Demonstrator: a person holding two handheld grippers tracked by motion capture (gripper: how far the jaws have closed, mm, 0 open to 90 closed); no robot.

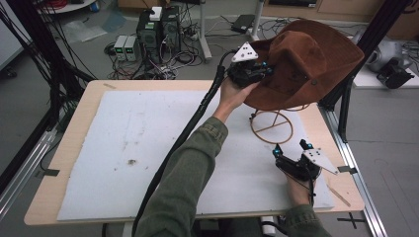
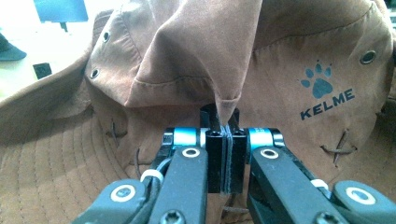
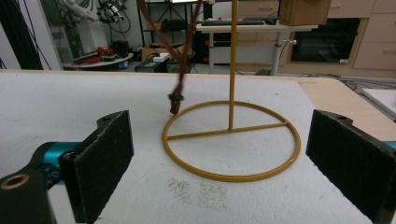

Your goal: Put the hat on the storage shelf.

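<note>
High view: on the left side of the action, the left hand-held gripper is raised above the far part of the desk, its jaws pressed together on a fold of the brown suede hat. The hat hangs in the air to that gripper's right, over the yellow wire stand, whose ring base sits on the white mat. In the left gripper view the pinch is plain: a tuck of the hat's crown is caught between the closed pads, with the brim spreading away on both sides. The relation that matters for the coming move, I judge, is vertical: the hat sits above the stand's upright post, slightly off toward the far right, so it has to come down with the crown centred over the post. Further right and nearer the person, the right hand-held gripper rests low by the ring base, jaws spread wide with nothing between them. Its own view looks level at the ring and post, with the hat's dangling chin cord just left of the post.
</note>
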